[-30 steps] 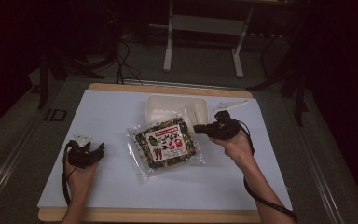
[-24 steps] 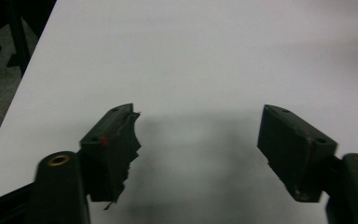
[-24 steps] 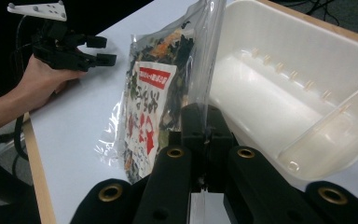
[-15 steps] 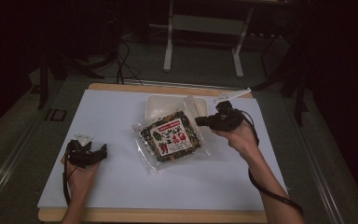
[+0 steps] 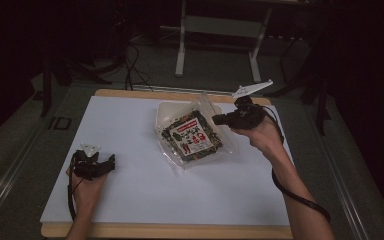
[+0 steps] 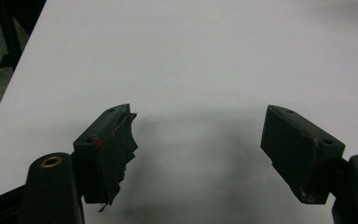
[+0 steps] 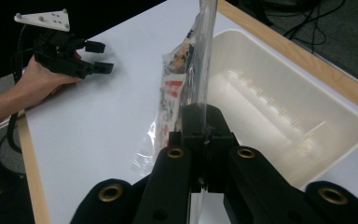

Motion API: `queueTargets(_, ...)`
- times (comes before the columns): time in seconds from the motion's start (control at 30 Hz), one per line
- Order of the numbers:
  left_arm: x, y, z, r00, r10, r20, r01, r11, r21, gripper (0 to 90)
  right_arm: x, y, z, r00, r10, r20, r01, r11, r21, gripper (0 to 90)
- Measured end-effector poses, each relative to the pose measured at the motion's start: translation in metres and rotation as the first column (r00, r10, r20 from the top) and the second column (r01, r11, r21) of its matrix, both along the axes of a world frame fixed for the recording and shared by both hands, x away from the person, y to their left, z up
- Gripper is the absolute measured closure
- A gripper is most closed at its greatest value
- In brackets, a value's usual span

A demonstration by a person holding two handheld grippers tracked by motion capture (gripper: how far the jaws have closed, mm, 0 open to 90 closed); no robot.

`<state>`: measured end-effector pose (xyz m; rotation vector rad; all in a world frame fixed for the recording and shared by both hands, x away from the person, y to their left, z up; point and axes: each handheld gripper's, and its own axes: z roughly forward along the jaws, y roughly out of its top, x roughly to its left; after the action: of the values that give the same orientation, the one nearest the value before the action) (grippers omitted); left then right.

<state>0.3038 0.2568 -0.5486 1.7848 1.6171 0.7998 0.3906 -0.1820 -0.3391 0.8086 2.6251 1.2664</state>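
The room around the white-topped table point(image 5: 130, 200) is very dark, so the floor, cables and metal stand behind it are hard to make out. A shallow cream plastic tray point(image 5: 169, 109) at the far middle of the table is mostly hidden in the high view by a clear plastic bag of dark snack pieces with a red and white label point(image 5: 192, 137). The label's print is too small to read.

The right gripper point(image 5: 219, 119) is raised above the table, held by the right hand point(image 5: 260, 132), forearm angled in from the lower right. Its jaws are closed on the bag's clear upper edge; the bag hangs tilted, its lower corner near the table, beside and partly over the tray. In the right gripper view the pinched film point(image 7: 205, 70) rises edge-on, the tray point(image 7: 279, 116) just behind it.

The left gripper point(image 5: 107, 165) rests low at the near left, well apart, its jaws wide open over bare table.

Compared with half a second ago, the bag has been lifted higher and shifted farther toward the tray; the left gripper has stayed put.
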Motion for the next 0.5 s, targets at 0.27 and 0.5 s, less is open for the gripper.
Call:
queueTargets(0.27, 0.0, 0.0, -0.001, 1.0, 0.007, -0.004, -0.007, 1.0, 0.002, 25.3, 0.004, -0.003, 0.018, 0.9994, 0.002, 0.035, -0.001, 0.9998, -0.022, 89.8)
queueTargets(0.5, 0.0, 0.0, -0.001, 1.0, 0.007, -0.005, -0.007, 1.0, -0.001, 25.8, 0.009, -0.002, 0.031, 0.9986, 0.0, 0.054, 0.001, 0.9999, -0.013, 89.8)
